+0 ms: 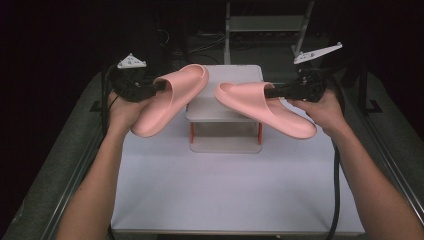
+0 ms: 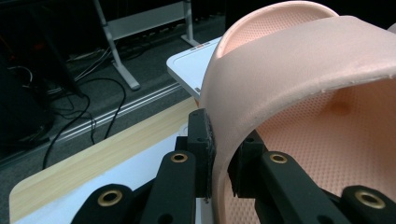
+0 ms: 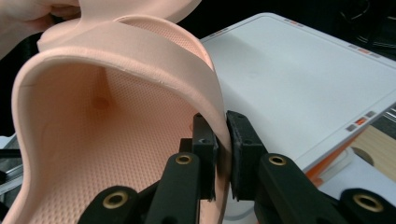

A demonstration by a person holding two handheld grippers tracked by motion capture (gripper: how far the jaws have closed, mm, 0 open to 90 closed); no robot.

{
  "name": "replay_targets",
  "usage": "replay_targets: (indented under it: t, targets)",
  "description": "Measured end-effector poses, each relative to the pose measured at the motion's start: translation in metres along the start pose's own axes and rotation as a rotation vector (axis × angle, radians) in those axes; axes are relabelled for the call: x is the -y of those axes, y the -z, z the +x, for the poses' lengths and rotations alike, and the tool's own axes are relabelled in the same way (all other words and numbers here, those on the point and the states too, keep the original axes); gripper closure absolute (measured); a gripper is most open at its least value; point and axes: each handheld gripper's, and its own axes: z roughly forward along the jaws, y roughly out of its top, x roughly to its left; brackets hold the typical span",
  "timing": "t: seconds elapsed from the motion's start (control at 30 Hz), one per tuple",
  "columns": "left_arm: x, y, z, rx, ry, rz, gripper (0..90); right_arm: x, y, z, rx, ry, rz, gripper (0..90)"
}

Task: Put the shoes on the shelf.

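I have each tool, left point(image 1: 161, 86) and right point(image 1: 270, 92), pinching a slipper strap, left slipper point(image 1: 170, 100) and right slipper point(image 1: 265, 107) aloft over the rack point(image 1: 225, 120), and soft foam could slip out if I swing

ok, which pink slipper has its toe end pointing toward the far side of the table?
The slipper in the left gripper: left slipper, toe up and away. The right slipper lies crosswise.

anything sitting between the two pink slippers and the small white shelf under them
Nothing visible. Both slippers, left and right, hang in the air above the white shelf, each clamped at its strap by a tool, and the shelf top looks bare.
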Motion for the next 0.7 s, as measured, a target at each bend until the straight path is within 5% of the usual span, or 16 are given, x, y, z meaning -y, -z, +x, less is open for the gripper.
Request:
replay_targets:
  t: [0.57,0.7]
  targets:
    - [-0.015,-0.015,0.007,-0.027,0.015,0.024,80.5,-0.034,-0.012,-0.022,0.082,-0.020,0.039,82.5]
    - [-0.017,-0.019,0.011,-0.011,0.052,0.012,80.5,-0.040,-0.013,-0.030,0.102,-0.035,0.037,82.5]
